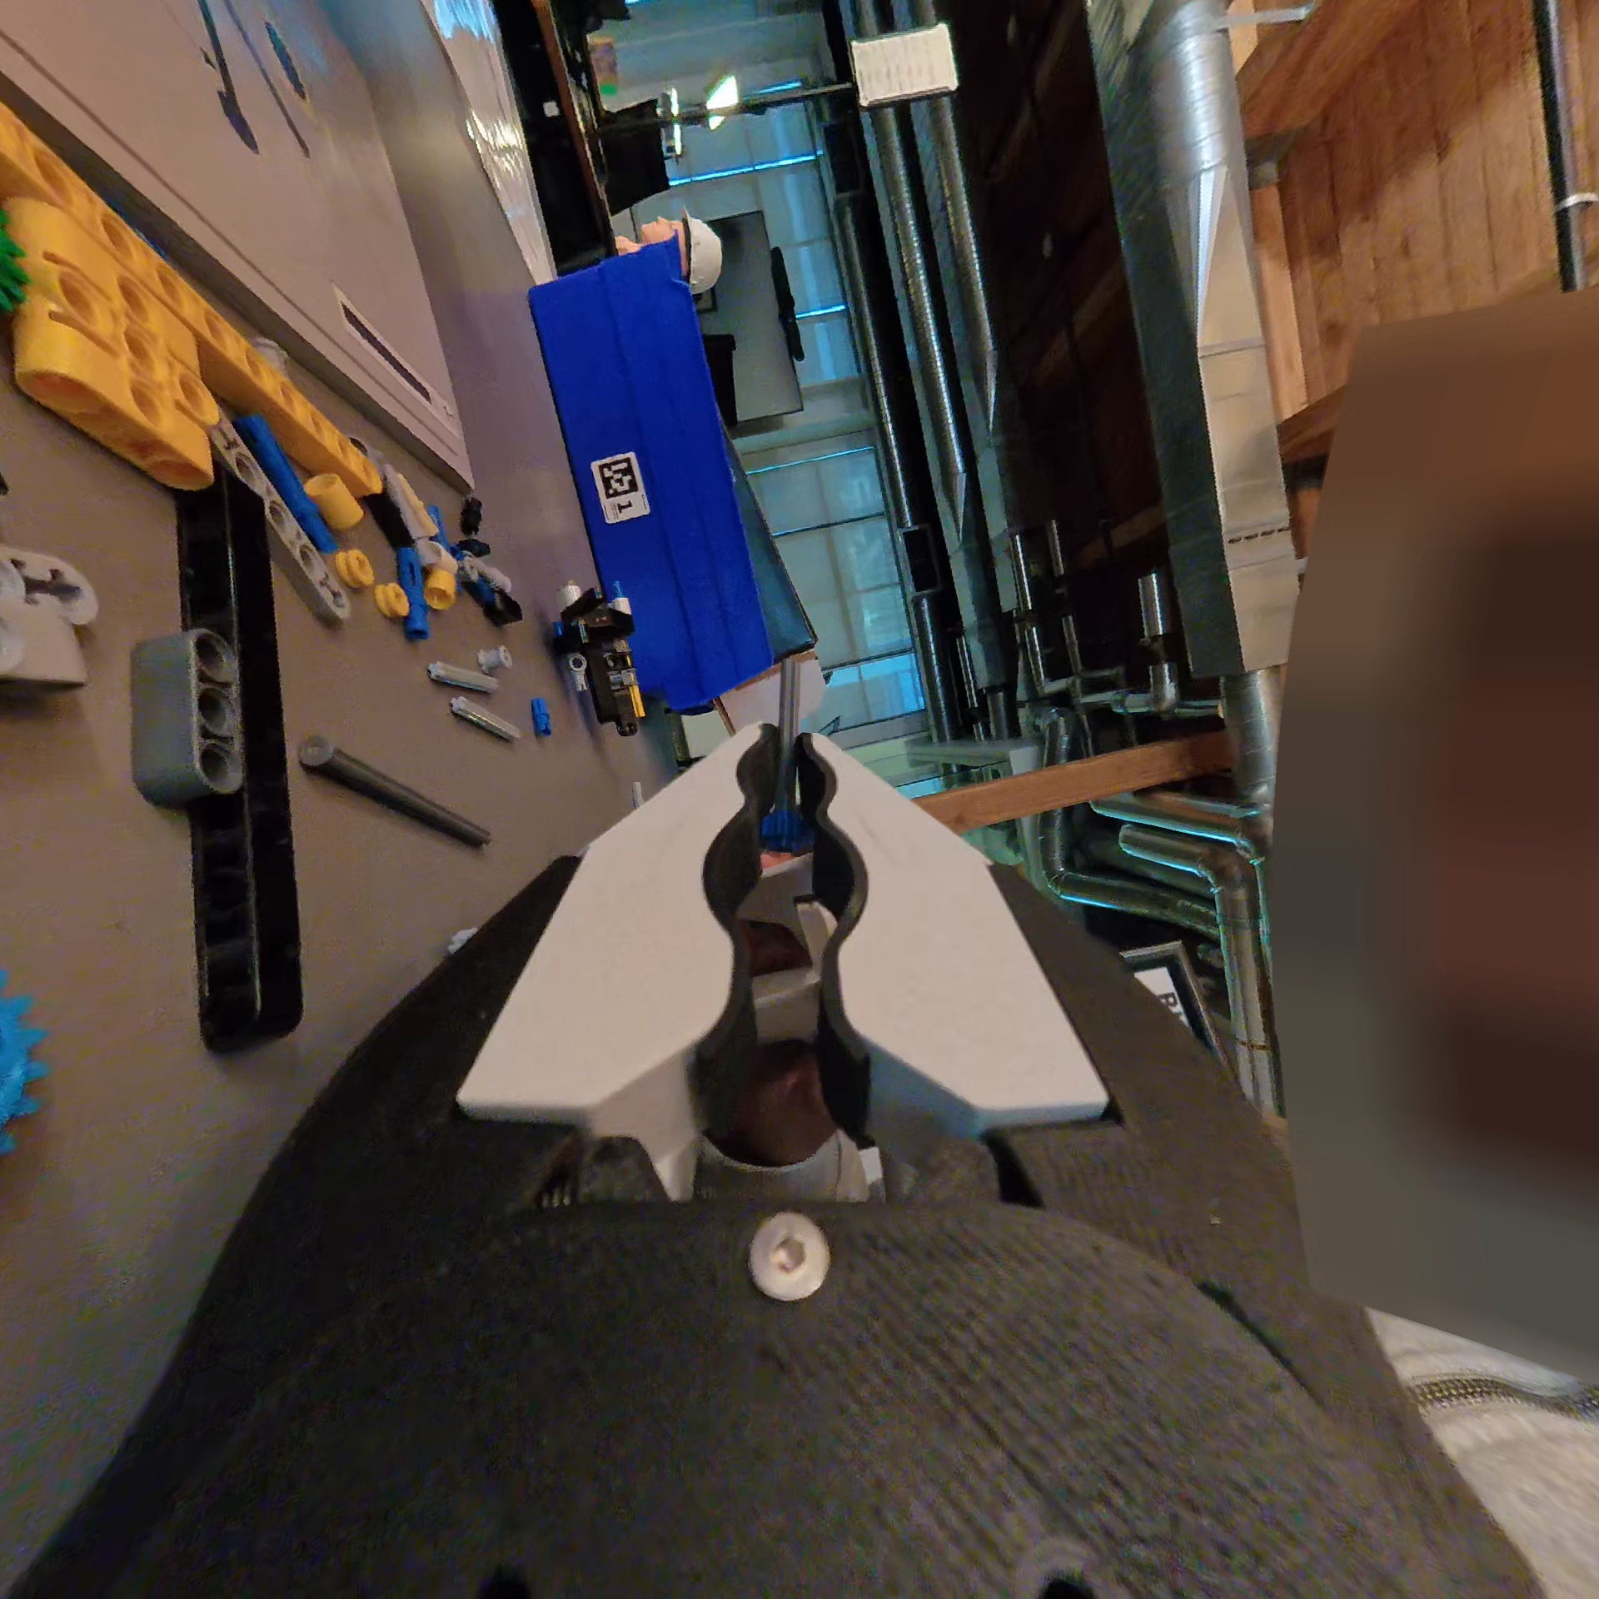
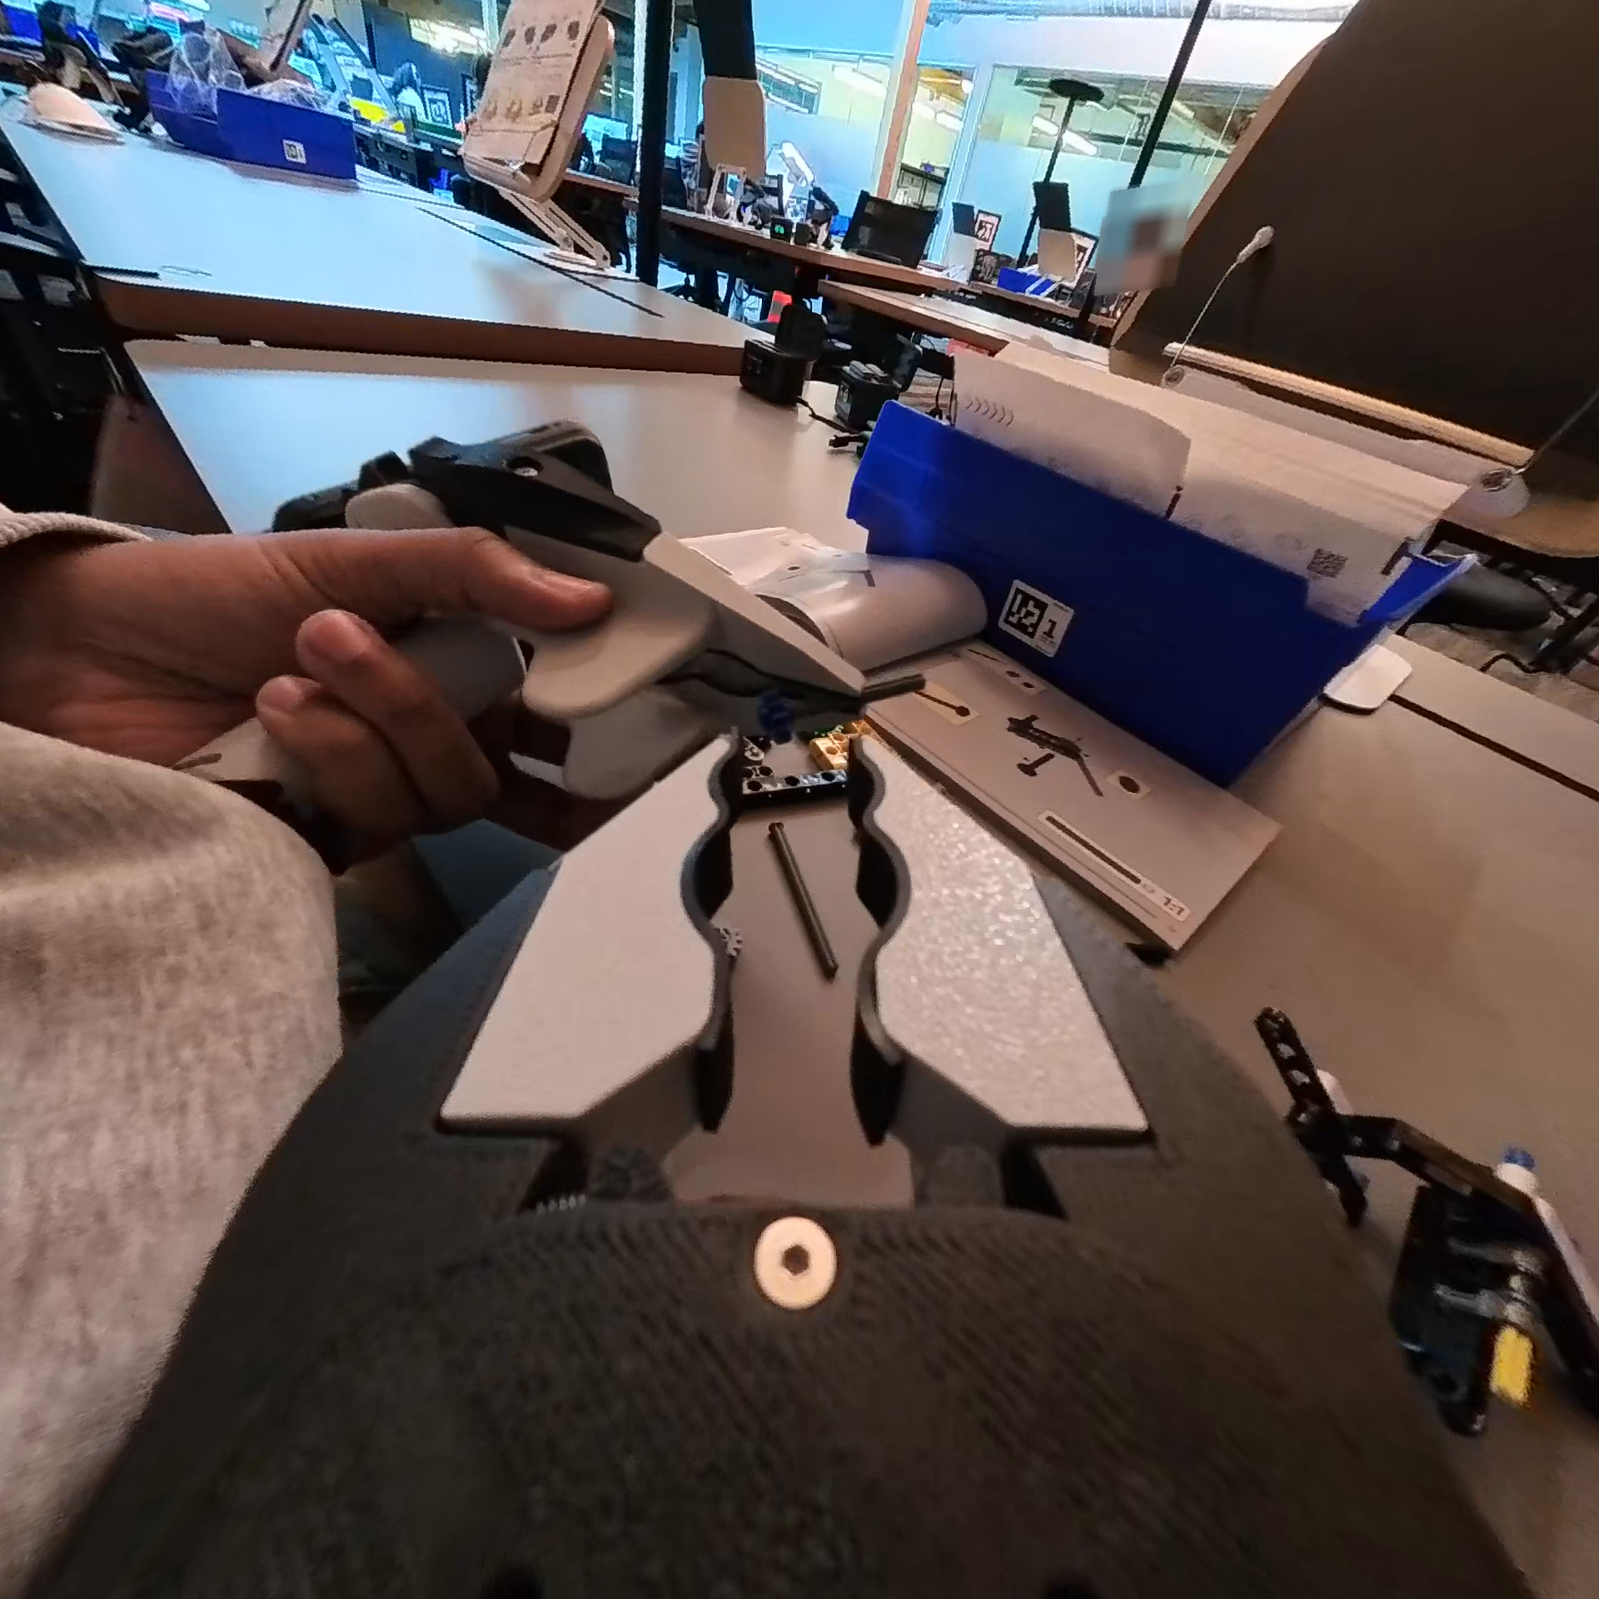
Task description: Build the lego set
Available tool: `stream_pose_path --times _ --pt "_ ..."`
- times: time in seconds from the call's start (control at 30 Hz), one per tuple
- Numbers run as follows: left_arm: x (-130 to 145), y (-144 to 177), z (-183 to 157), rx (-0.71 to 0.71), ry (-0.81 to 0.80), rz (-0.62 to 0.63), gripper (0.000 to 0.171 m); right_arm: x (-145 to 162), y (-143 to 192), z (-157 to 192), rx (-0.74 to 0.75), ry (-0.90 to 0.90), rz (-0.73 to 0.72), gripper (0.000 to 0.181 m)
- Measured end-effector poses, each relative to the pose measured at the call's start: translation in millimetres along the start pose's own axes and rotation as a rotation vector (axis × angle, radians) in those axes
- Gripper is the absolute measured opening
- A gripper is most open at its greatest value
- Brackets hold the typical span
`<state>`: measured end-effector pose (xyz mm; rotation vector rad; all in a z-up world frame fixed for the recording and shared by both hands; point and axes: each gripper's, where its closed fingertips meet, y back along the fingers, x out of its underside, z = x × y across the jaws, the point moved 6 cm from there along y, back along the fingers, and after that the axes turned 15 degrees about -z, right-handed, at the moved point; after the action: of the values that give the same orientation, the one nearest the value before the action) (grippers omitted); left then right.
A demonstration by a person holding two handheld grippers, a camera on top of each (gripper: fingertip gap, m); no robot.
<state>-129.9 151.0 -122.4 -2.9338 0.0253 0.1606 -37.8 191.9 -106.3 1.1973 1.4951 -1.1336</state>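
Note:
My left gripper (image 1: 786, 742) is turned on its side and shut on a thin grey axle (image 1: 787, 705) with a small blue gear (image 1: 786, 831) on it, held above the table. In the right wrist view a hand holds this gripper (image 2: 852, 688), with the axle tip (image 2: 895, 686) sticking out and the blue gear (image 2: 774, 709) under the fingers. My right gripper (image 2: 796, 761) is open and empty, just below the left one. Between its fingers on the table lie a dark axle (image 2: 803, 900) and a black beam (image 2: 792, 783).
Loose parts lie on the table: yellow beams (image 1: 112, 363), a long black beam (image 1: 238, 779), a grey axle (image 1: 394, 792) and a grey connector (image 1: 186, 718). A partly built black assembly (image 2: 1471, 1281) sits at the right. A blue bin (image 2: 1125, 623) and an instruction booklet (image 2: 1064, 805) lie behind. The tips of both grippers are at nearly the same place.

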Motion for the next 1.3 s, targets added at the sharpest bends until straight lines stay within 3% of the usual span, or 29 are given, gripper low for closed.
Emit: stream_pose_path --times 0.37,0.63,0.83,1.17,1.3 --pt "10.8 -5.4 0.7 0.027 0.061 0.045 0.003 6.2 -2.1 -0.9 0.039 0.066 0.056 0.018" --pt "9.6 -5.4 -1.8 0.066 0.07 0.031 0.004 4.3 -0.5 -3.1 0.028 -0.028 0.028 0.014" --pt "10.3 -6.0 -5.6 0.107 0.056 0.034 0.003 9.9 -3.8 -0.9 -0.036 -0.265 0.046 0.033" --pt "15.6 -8.2 -12.0 0.153 0.007 0.062 0.004 11.7 1.4 -16.8 -0.11 -0.793 -0.028 0.022" --pt "14.0 -8.1 -13.5 0.162 -0.001 0.052 0.004 14.5 4.1 -21.6 -0.098 -0.833 -0.028 0.016"
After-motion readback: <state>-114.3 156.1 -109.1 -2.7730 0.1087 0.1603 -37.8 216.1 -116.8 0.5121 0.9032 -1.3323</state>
